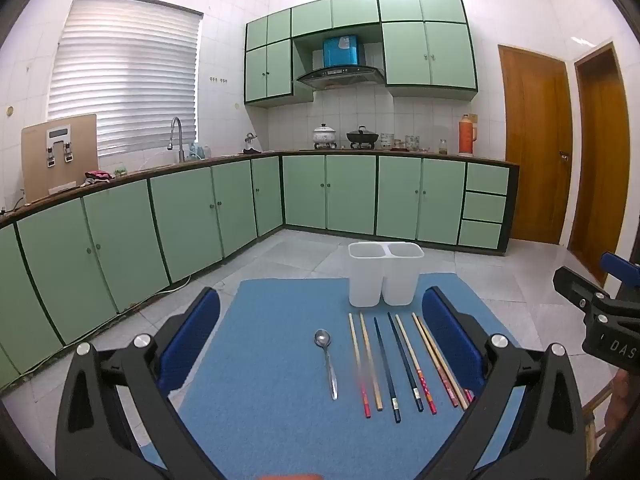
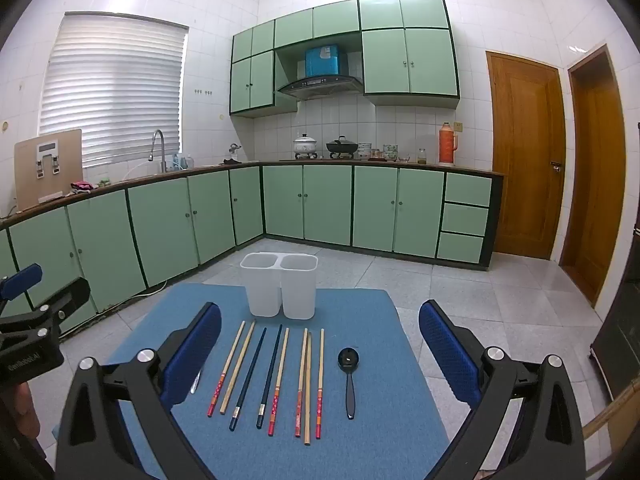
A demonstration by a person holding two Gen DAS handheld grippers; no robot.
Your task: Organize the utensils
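While tiled, floor (image 2: 460,292) beneath mat (image 2: 360,420).

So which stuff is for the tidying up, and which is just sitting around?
For the job:
chopsticks
metal spoon
black spoon
white holder

Just there:
pots
orange flask
tap
blue mat

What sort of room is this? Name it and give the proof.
A home kitchen, most likely: green cabinets under a counter, a sink faucet, and a range hood over pots on a stove.
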